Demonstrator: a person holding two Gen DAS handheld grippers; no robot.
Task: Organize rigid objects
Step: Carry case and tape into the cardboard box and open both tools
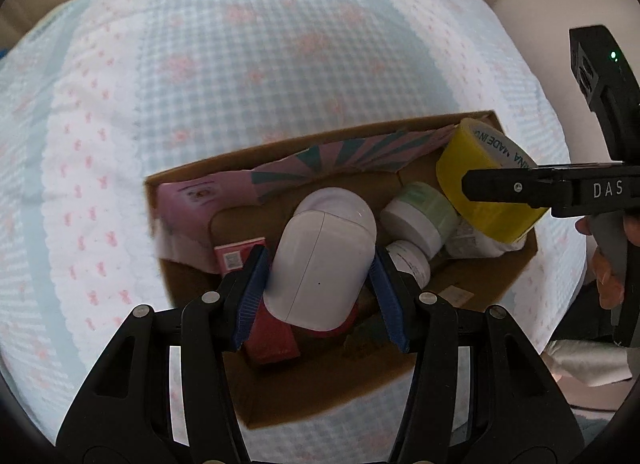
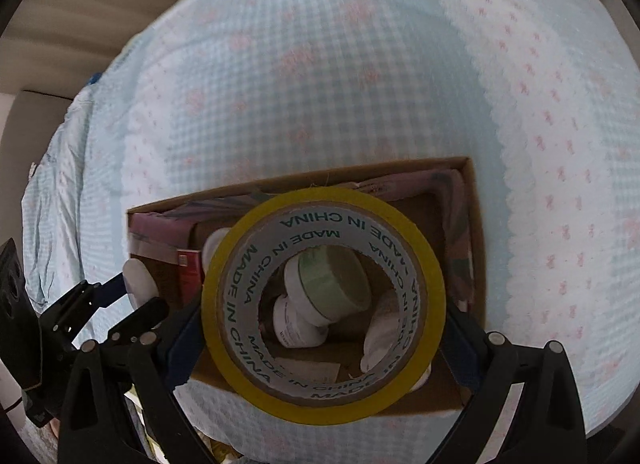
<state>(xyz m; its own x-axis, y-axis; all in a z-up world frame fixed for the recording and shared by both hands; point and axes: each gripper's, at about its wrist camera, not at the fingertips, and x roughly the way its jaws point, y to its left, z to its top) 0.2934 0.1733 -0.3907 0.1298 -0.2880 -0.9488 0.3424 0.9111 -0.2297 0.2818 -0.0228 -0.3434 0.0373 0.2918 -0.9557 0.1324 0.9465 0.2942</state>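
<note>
Left gripper (image 1: 320, 276) pinches a white earbud case (image 1: 320, 264), blue pads (image 1: 256, 288) pressed on both its sides, case sticking out past the fingertips. Directly beyond the fingers sits an open cardboard box (image 1: 516, 260) on a blue-and-white checked bedcover (image 1: 240, 64) with pink bows. Case hangs over the box's near-middle; whether it touches anything inside, cannot tell.

Right gripper (image 2: 324, 304) clamps a yellow tape roll (image 2: 324, 304), fingers on the roll's left and right outer faces, hole facing the camera, "MADE IN CHINA" printed around the core. Roll is over the same box (image 2: 476, 248), at its right end as the left wrist camera sees it.

In the box beyond the fingers: a white jar with a green lid (image 1: 424, 212), a small white bottle (image 1: 412, 260) just beside it, a red carton (image 1: 240, 256) by the left finger, a pink printed package (image 1: 192, 200) along the far wall. Jar and bottle show through the roll's hole in the right wrist view.

A hand (image 1: 608, 264) grips the right gripper's handle.
</note>
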